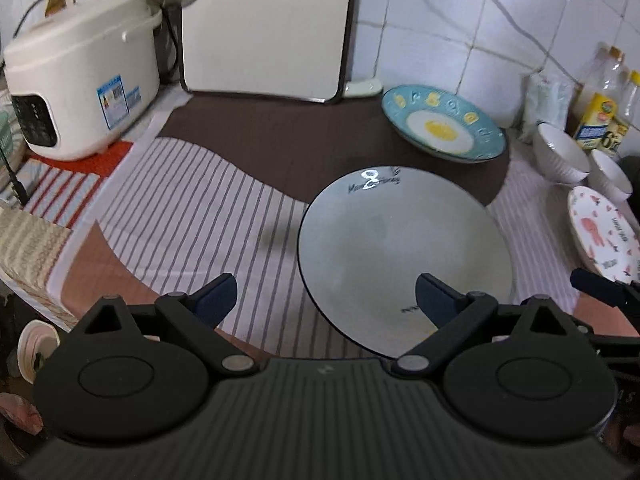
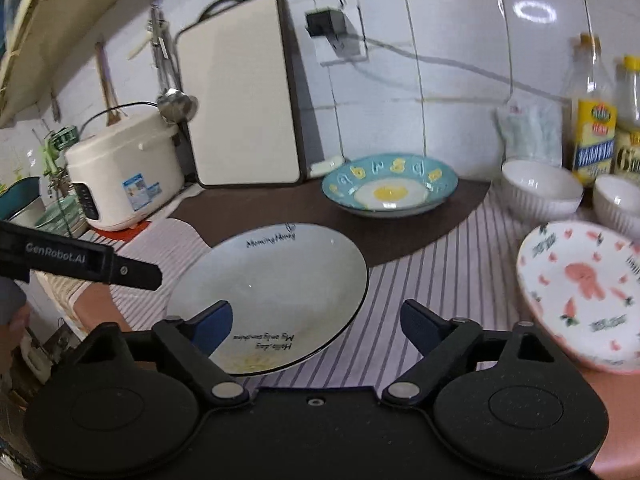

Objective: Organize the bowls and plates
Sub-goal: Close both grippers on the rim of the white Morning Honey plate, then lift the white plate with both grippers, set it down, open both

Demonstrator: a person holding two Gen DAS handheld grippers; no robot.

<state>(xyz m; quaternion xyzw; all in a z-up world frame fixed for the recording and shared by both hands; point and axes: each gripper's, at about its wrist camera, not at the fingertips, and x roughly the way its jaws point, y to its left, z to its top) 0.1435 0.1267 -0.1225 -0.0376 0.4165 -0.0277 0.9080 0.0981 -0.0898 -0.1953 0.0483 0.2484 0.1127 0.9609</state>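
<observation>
Two grippers, left gripper (image 1: 322, 300) and right gripper (image 2: 316, 320), both spread wide and empty, approach the grey plate (image 1: 404, 252); next, one must clamp its rim

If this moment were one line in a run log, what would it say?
left hand-held gripper: open, empty | right hand-held gripper: open, empty | grey plate: on striped cloth, untouched

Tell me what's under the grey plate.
The grey plate lies on a striped cloth, its far edge over the brown mat. Whatever lies directly beneath its middle is covered. Inside, only printed lettering and faint yellowish marks near the front rim show.
</observation>
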